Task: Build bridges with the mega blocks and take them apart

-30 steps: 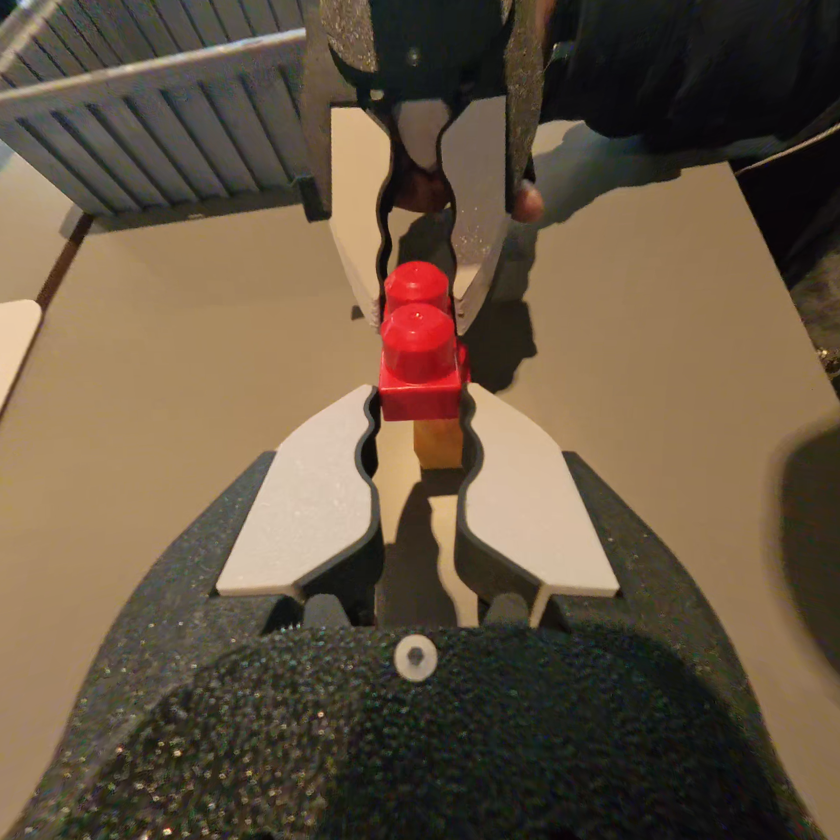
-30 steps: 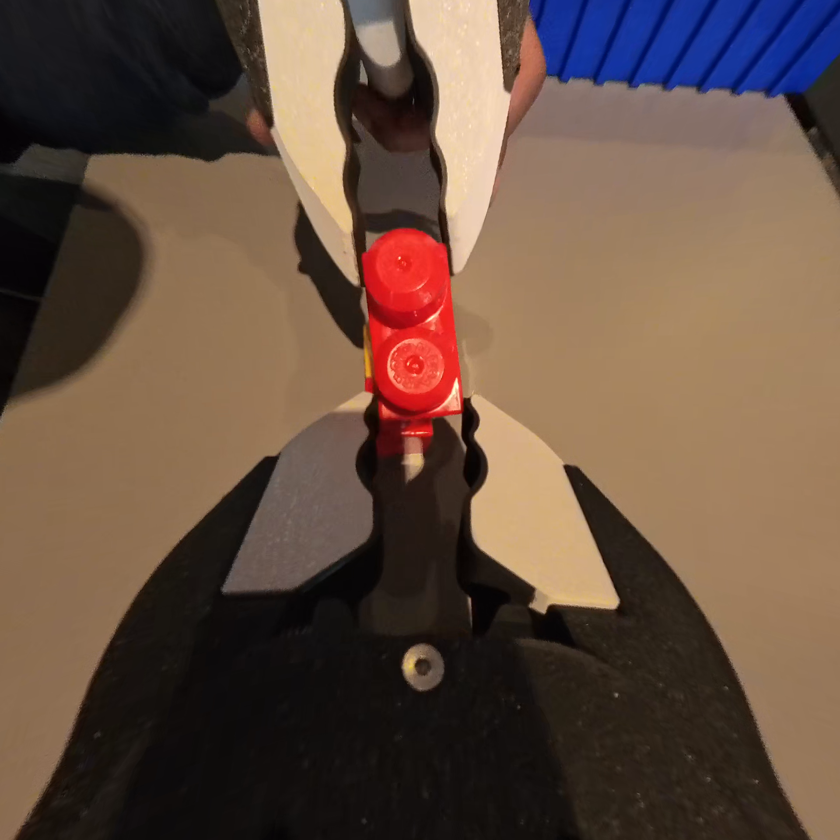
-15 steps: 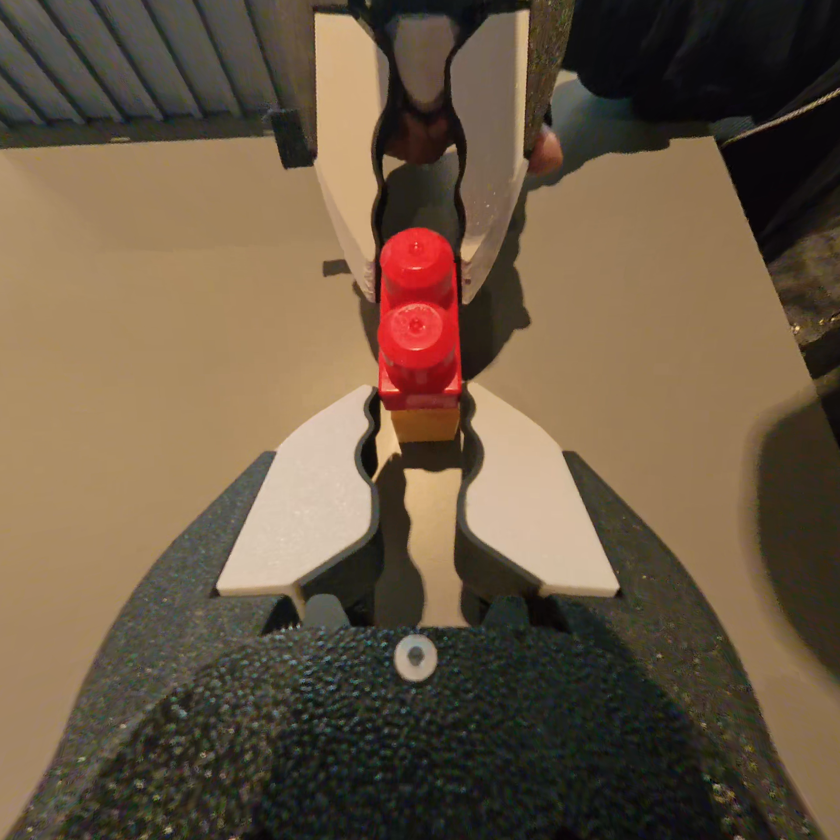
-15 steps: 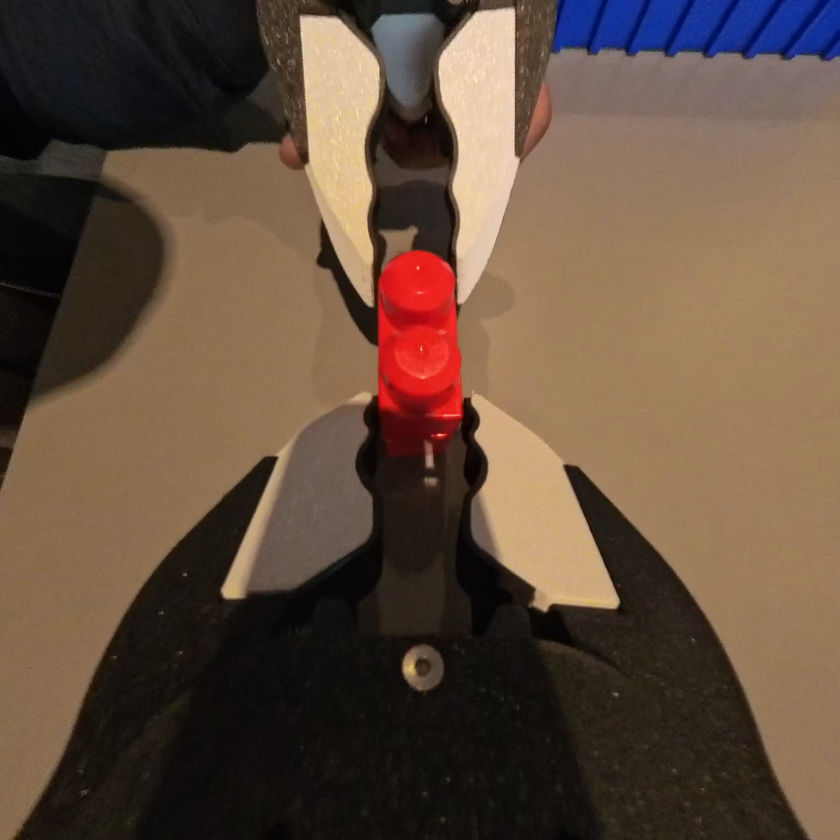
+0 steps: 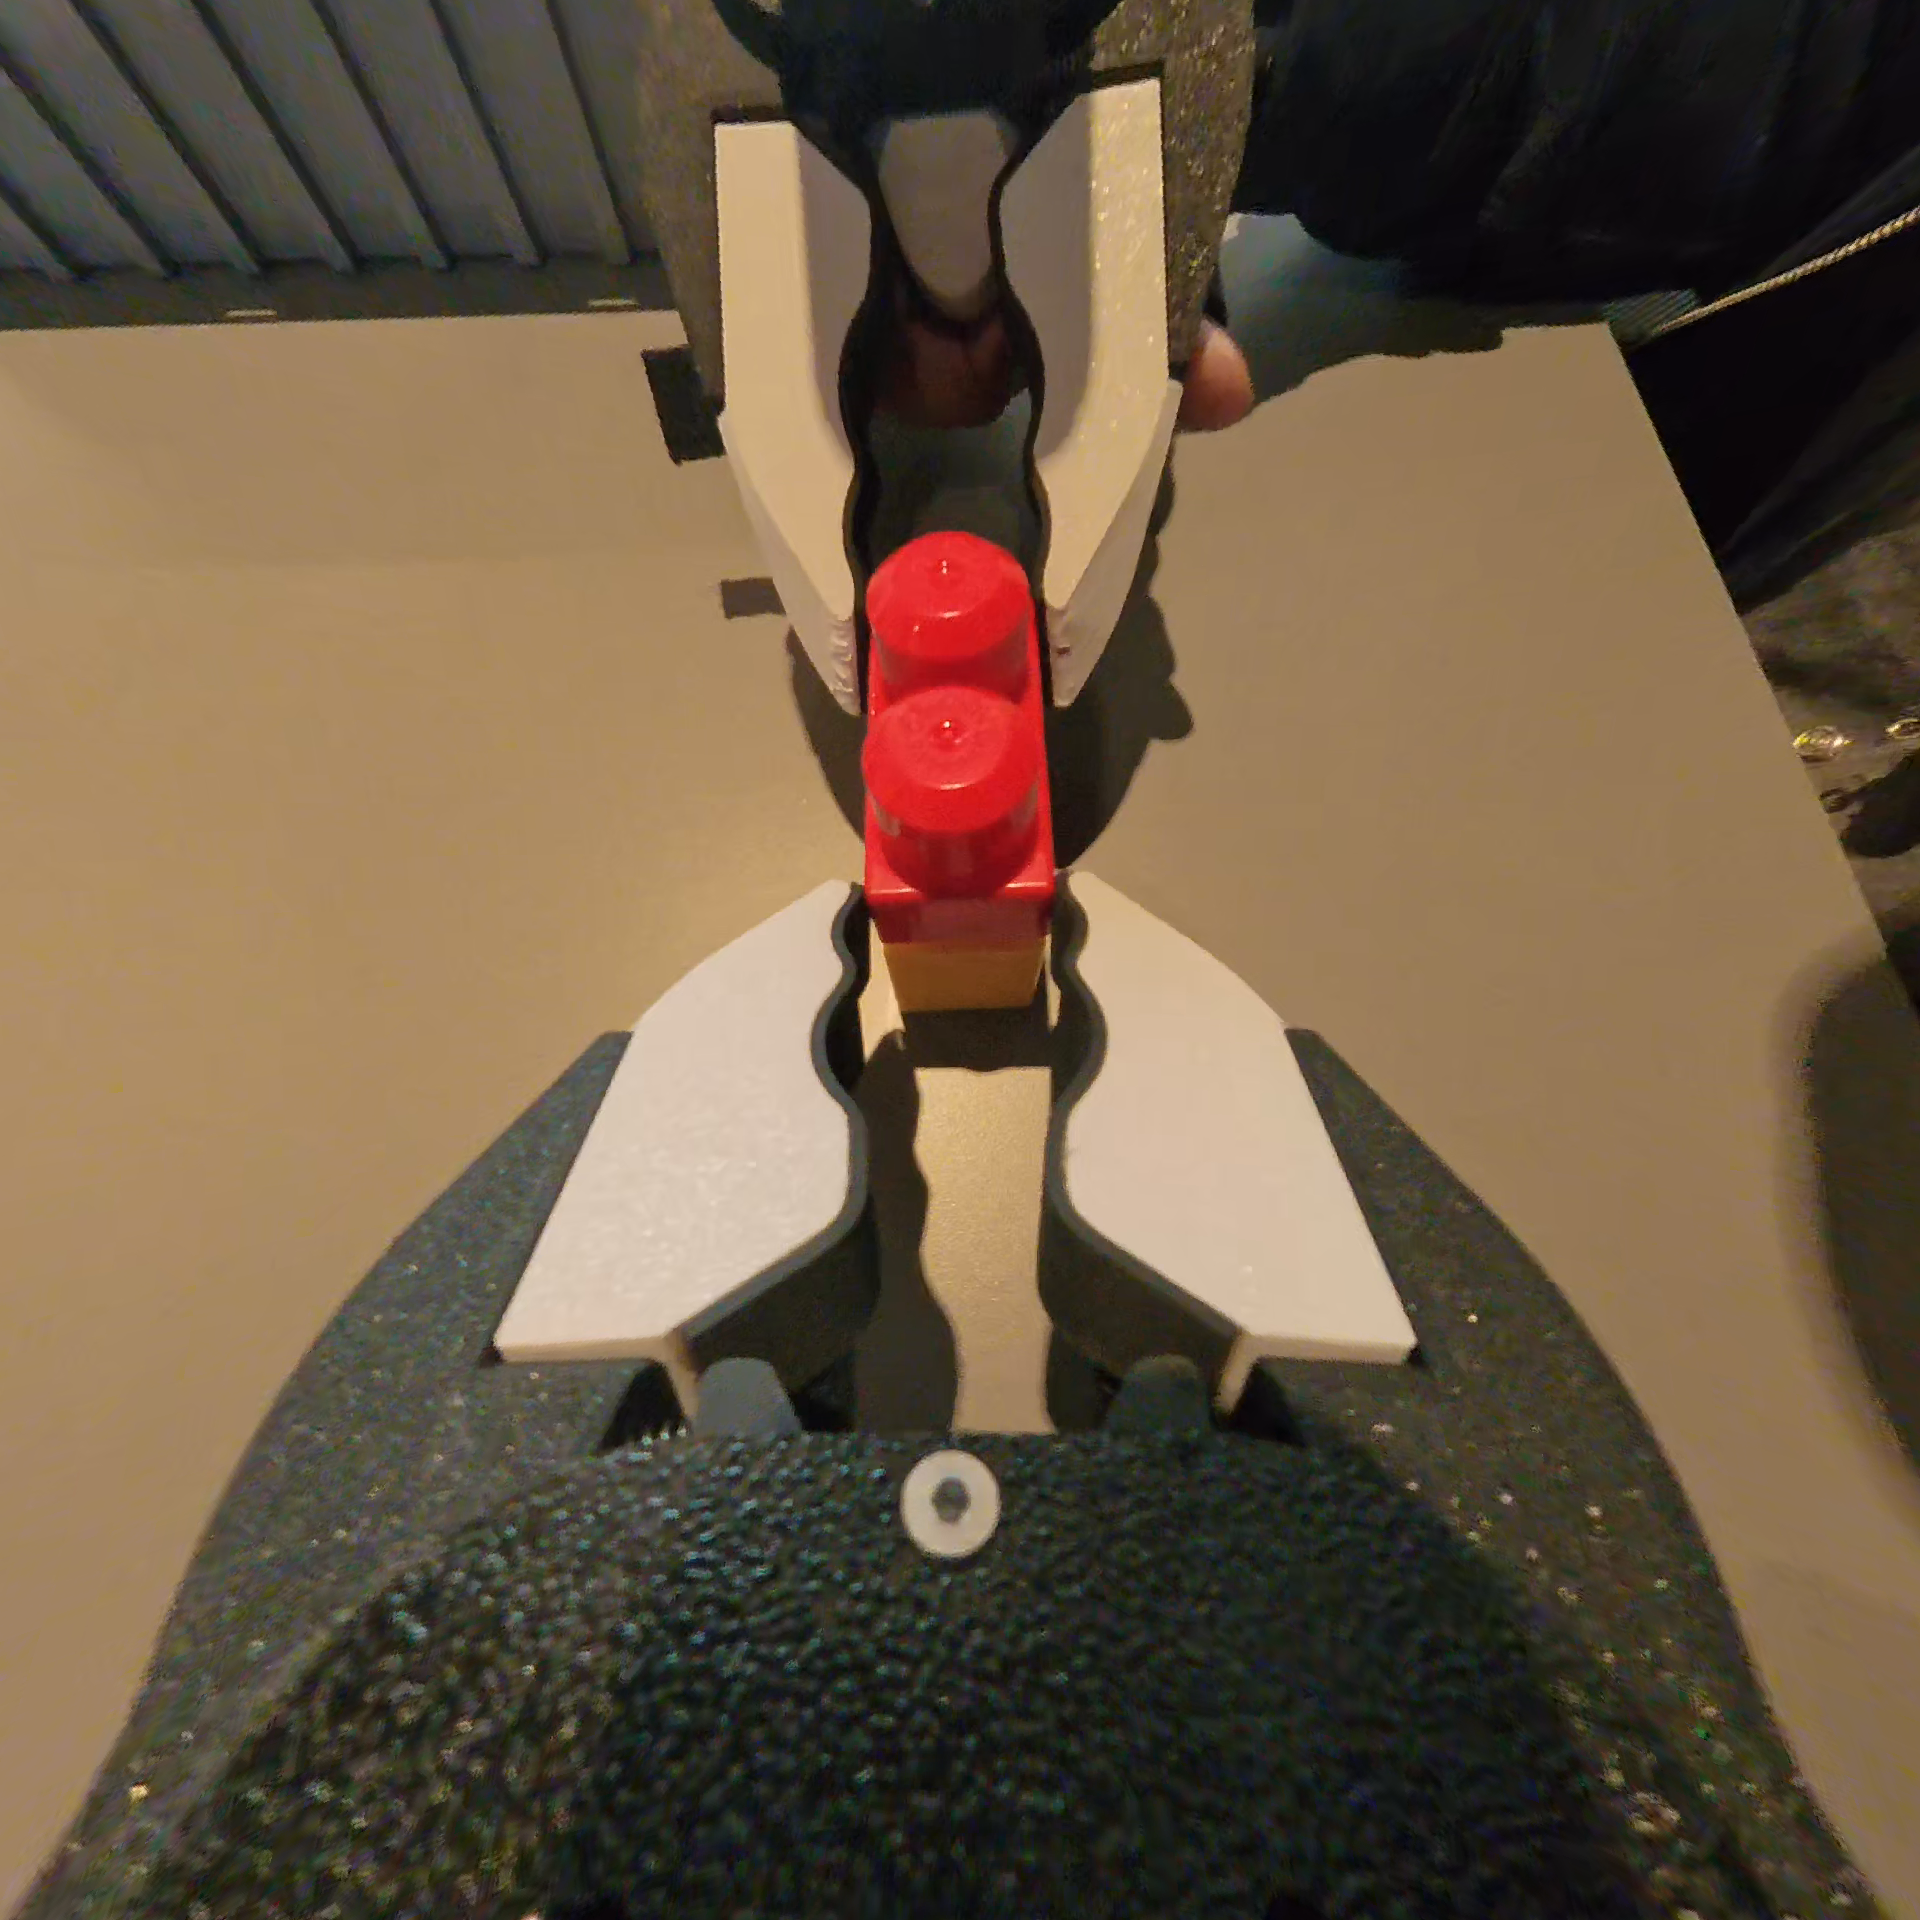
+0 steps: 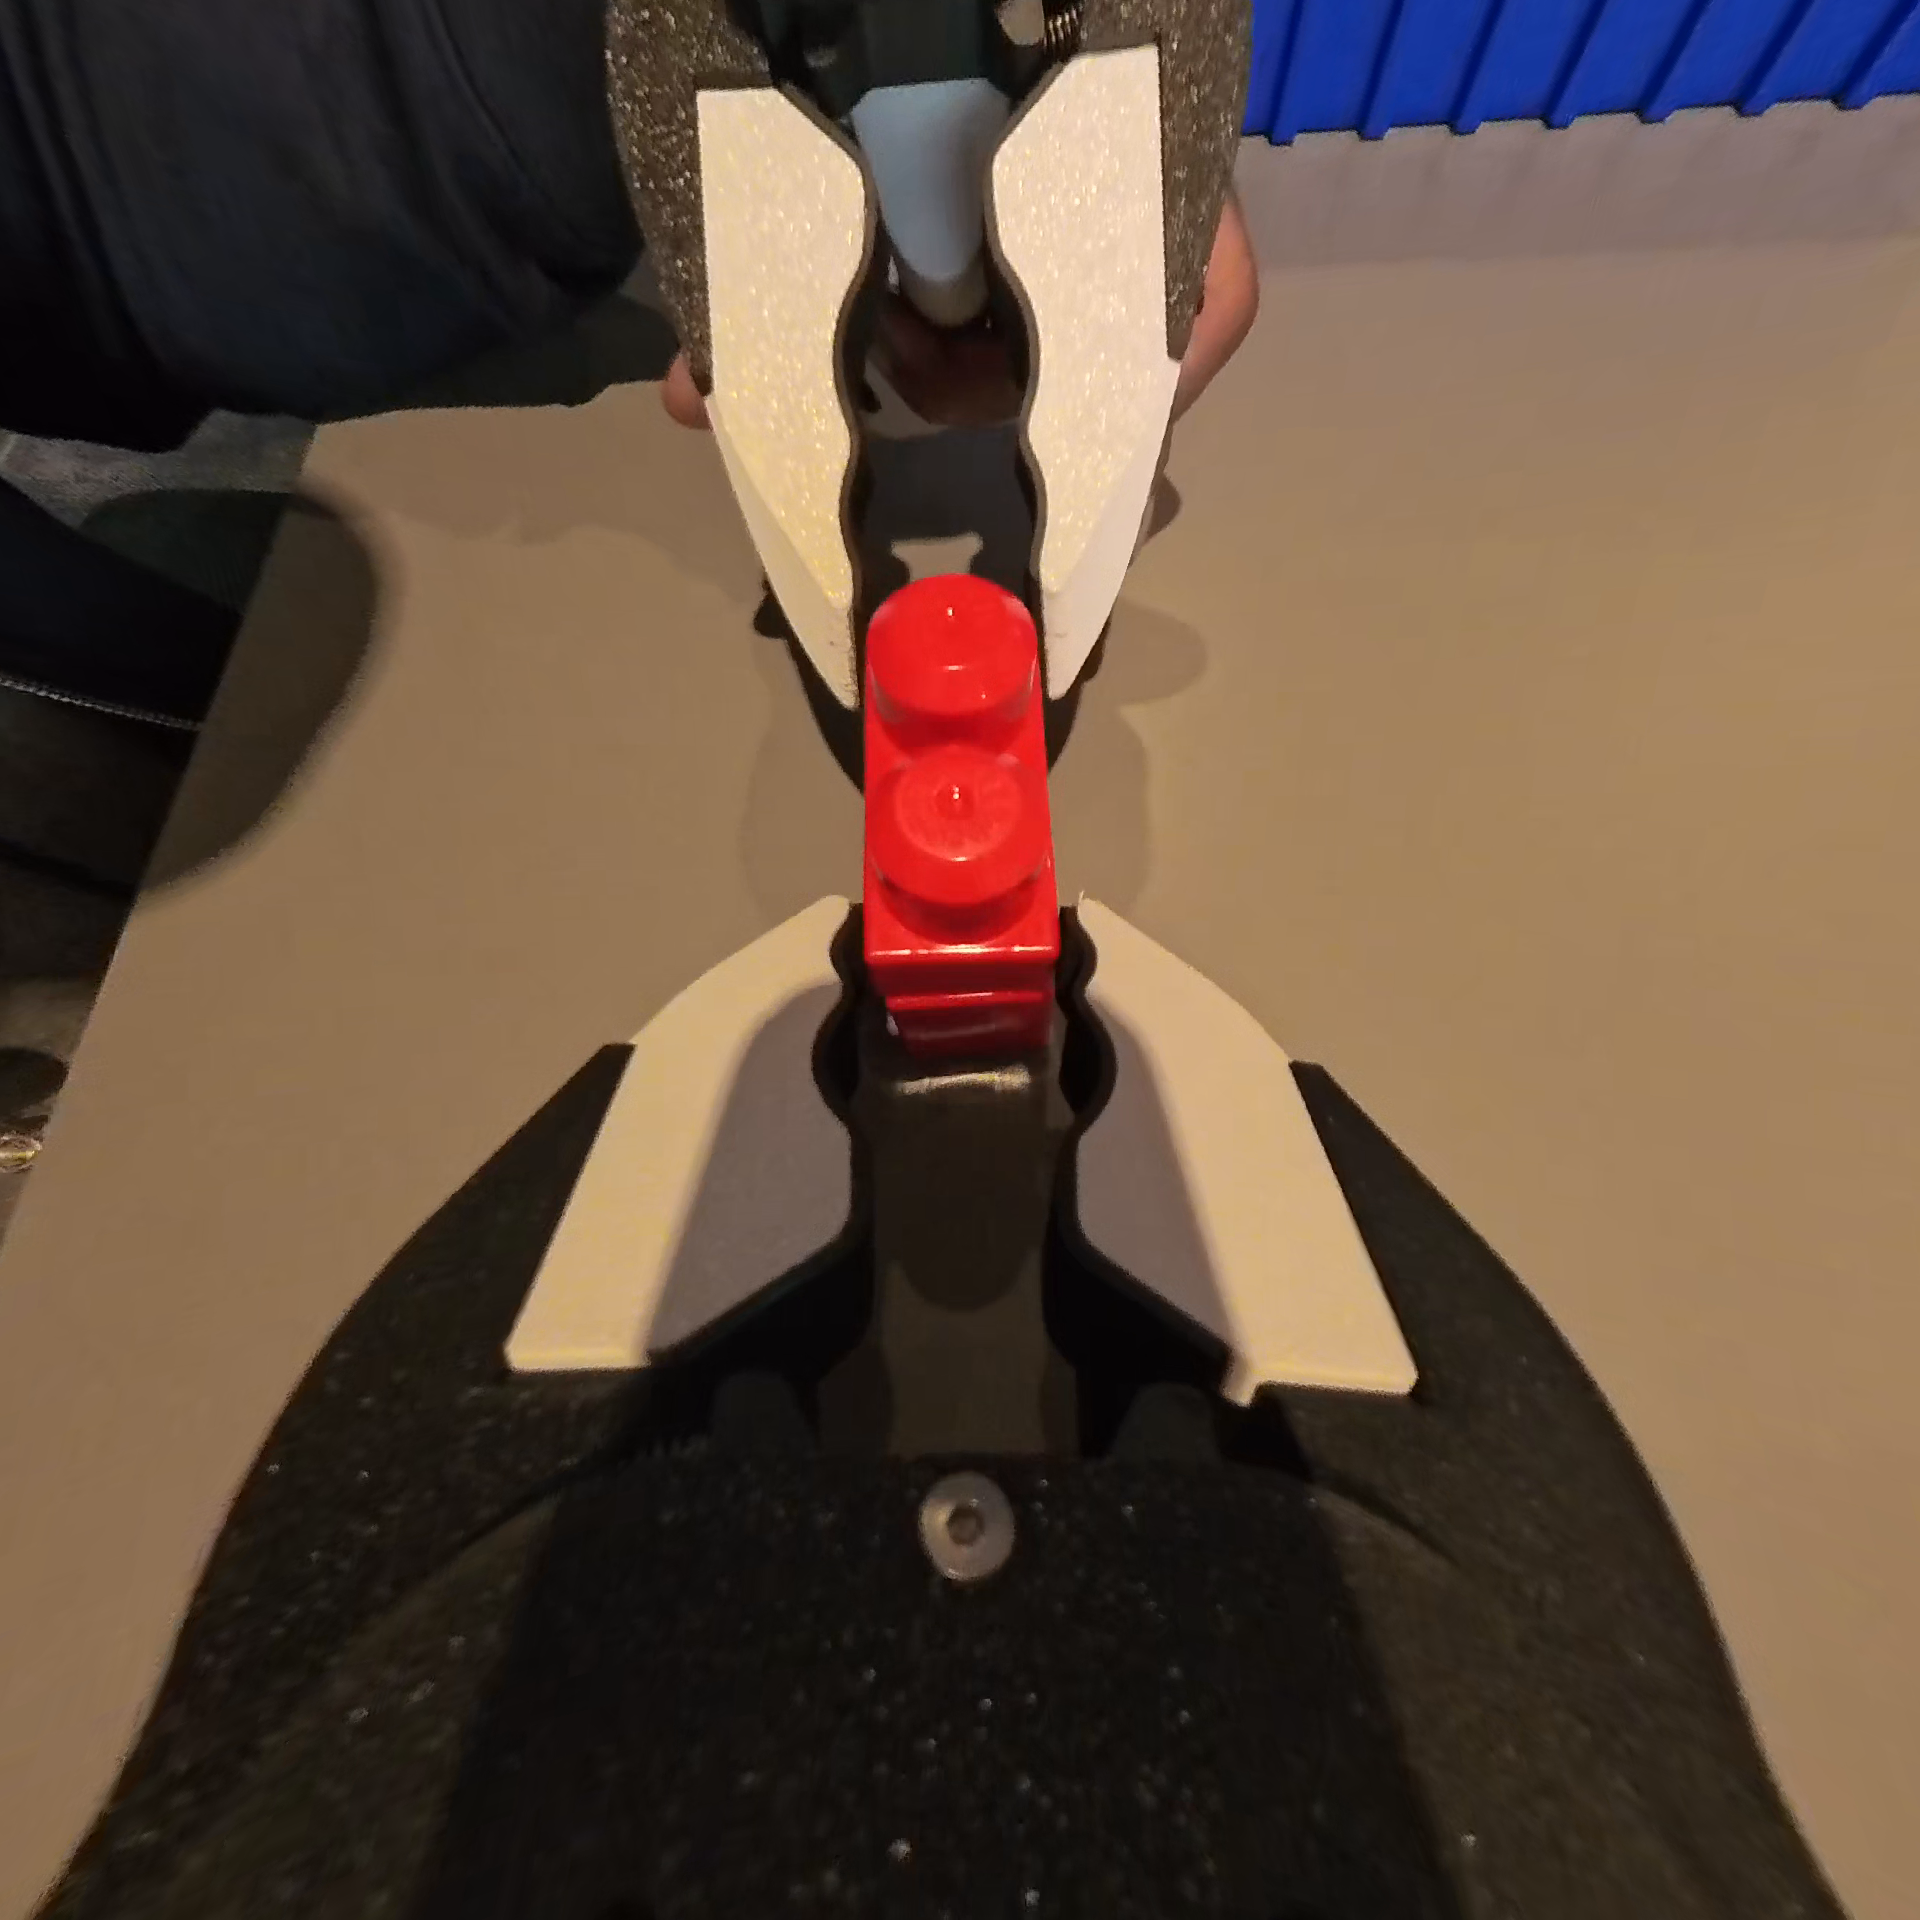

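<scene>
A red two-stud block (image 5: 951, 790) lies lengthwise between my two grippers, which face each other. In the left wrist view, my left gripper (image 5: 958, 902) is shut on its near end, above a yellow block (image 5: 968, 971) under that end. My right gripper (image 5: 956, 665) grips the far end. In the right wrist view, my right gripper (image 6: 958, 920) is shut on the red block's (image 6: 951, 831) near end, with a second red block (image 6: 968, 1023) under it. The left gripper (image 6: 956, 670) holds the far end. The blocks' bases are hidden.
The tan table (image 5: 364, 727) spreads on both sides. A grey ribbed panel (image 5: 312, 125) stands behind it in the left wrist view, a blue ribbed panel (image 6: 1558, 62) in the right. A person's dark sleeves (image 6: 260, 208) hold the grippers. The table edge (image 5: 1787, 644) runs at the right. The grippers' ends are close to 4 centimetres from one another.
Both grippers keep their hold on the red block. The views have tipped downward and the block has levelled out; the ribbed panels have slid up the frames.
</scene>
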The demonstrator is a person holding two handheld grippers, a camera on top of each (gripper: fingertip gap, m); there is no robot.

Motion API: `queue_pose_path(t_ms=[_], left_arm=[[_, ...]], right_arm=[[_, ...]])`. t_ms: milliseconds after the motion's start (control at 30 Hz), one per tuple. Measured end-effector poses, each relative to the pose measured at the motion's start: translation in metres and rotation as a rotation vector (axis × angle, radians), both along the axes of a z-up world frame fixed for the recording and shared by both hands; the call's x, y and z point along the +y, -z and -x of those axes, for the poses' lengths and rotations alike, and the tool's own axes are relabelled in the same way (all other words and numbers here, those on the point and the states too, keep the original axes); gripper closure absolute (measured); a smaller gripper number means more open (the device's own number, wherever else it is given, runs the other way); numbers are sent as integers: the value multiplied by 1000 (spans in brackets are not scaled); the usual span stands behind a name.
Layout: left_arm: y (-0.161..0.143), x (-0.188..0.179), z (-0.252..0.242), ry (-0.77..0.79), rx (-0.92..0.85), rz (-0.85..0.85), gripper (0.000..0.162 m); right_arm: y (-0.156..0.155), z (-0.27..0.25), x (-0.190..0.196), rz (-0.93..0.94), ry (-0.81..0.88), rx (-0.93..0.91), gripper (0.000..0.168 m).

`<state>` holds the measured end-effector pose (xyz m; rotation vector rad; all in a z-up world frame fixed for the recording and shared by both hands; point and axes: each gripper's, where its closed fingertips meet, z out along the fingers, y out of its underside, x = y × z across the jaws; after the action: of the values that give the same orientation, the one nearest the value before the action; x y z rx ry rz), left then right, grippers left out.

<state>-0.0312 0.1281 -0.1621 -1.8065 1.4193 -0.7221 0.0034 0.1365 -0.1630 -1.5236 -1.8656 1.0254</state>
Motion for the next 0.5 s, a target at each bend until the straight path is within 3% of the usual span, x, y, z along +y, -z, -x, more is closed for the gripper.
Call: queue_pose_path(t_ms=[500], left_arm=[[6, 0, -1, 15, -68, 3, 129]], right_arm=[[5, 0, -1, 95, 20, 21, 131]])
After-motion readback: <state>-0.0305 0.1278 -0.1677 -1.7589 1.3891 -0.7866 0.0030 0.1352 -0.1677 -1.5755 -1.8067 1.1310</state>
